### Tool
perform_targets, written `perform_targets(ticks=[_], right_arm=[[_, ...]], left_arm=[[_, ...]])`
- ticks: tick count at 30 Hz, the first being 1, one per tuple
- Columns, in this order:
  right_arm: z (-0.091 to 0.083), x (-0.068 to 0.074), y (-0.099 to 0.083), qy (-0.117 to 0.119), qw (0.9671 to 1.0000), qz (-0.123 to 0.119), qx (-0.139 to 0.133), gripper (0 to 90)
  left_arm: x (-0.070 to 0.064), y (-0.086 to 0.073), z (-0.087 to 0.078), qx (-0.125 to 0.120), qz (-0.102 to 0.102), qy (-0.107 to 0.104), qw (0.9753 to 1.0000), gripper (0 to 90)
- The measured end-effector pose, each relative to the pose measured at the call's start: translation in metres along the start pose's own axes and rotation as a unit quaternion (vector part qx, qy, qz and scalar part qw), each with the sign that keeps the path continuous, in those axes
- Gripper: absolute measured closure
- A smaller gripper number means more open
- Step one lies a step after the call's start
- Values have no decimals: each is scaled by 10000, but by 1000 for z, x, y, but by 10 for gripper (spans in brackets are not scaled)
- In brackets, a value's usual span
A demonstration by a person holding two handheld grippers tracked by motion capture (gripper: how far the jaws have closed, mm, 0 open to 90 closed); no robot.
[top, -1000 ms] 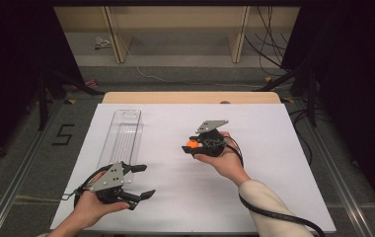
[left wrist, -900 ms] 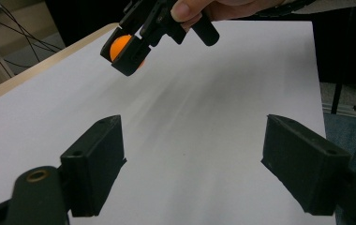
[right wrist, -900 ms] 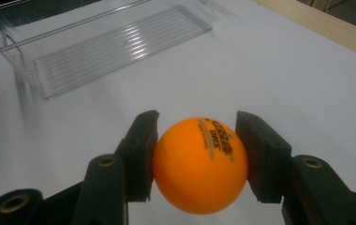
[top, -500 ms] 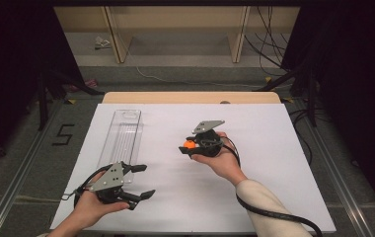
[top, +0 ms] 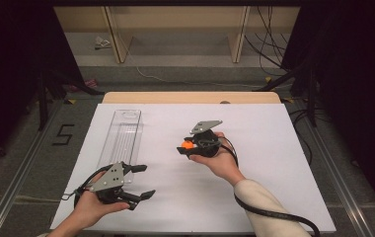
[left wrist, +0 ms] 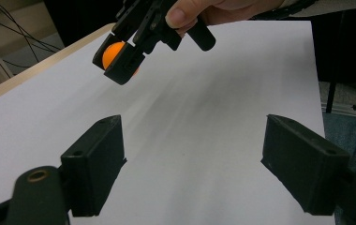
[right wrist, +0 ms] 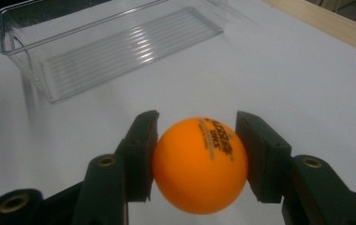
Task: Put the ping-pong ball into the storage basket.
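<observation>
An orange ping-pong ball (right wrist: 199,164) with dark lettering sits clamped between the jaws of my right gripper (right wrist: 196,157). From above, that gripper (top: 188,147) hovers over the middle of the white table with the ball (top: 187,145) at its tip, pointing left. In the left gripper view the ball (left wrist: 113,54) hangs above the sheet, held by the right gripper (left wrist: 122,58). My left gripper (top: 141,181) rests near the front left, jaws wide apart and holding nothing. A clear plastic tray (top: 123,138) lies lengthwise at the left, its near end beside the left gripper.
The white sheet (top: 254,187) covers the table, with a wooden edge (top: 190,97) at the far side. A thick black cable (top: 269,212) trails from the right gripper along the forearm. The tray (right wrist: 110,47) has ribbed flooring and tall clear walls.
The right gripper with the ball has drifted slightly left and toward the near side over the table. The left gripper has stayed in place, still open.
</observation>
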State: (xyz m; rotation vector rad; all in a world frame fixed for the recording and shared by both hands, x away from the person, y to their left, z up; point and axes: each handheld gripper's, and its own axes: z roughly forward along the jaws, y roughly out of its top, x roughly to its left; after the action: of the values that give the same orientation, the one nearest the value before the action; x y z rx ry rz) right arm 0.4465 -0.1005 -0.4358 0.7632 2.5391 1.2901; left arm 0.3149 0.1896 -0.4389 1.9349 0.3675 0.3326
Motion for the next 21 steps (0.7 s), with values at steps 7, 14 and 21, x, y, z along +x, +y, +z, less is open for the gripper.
perform_targets(ticks=[7,14,21], right_arm=[[1,1,1,15,10000,7,4,512],[4,2,2,24,10000,-9,5,512],[5,3,3,34,10000,-15,-5,512]], left_arm=[[0,0,0,-2,5,-2,10000,206],[0,0,0,5,30,-6,10000,206],[0,0,0,4,44,0,10000,206]])
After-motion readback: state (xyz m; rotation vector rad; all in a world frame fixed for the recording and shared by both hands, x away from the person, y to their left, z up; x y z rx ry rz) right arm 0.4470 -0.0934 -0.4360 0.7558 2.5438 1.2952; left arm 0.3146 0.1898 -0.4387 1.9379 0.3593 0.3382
